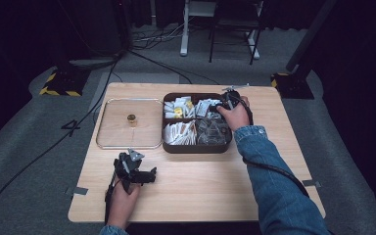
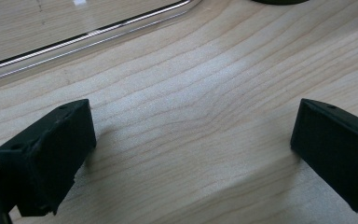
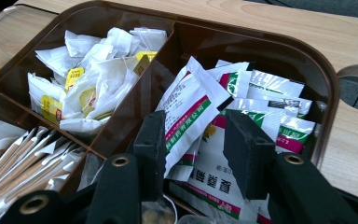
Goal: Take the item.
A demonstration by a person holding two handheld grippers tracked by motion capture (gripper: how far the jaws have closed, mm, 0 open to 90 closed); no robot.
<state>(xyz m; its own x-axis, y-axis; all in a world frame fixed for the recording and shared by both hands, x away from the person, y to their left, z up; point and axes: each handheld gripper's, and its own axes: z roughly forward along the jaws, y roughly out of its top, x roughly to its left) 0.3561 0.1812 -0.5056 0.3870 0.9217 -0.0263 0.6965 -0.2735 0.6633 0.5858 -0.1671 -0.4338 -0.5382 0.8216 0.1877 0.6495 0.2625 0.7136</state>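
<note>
We judge that the picking step is in hand: our right hand-held gripper (image 3: 193, 149), jaws parted around a green-and-white sachet (image 3: 189, 108), hangs in the tray (image 1: 196, 148) compartment at 2 o'clock; next it must clench. The left hand-held gripper (image 2: 191, 154) rests released on the desk (image 2: 205, 84).

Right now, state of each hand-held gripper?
Left hand-held gripper: open, jaws wide apart over the bare table, holding nothing.
Right hand-held gripper: open, jaws either side of a white sachet in the brown tray, not yet clamped.
</note>
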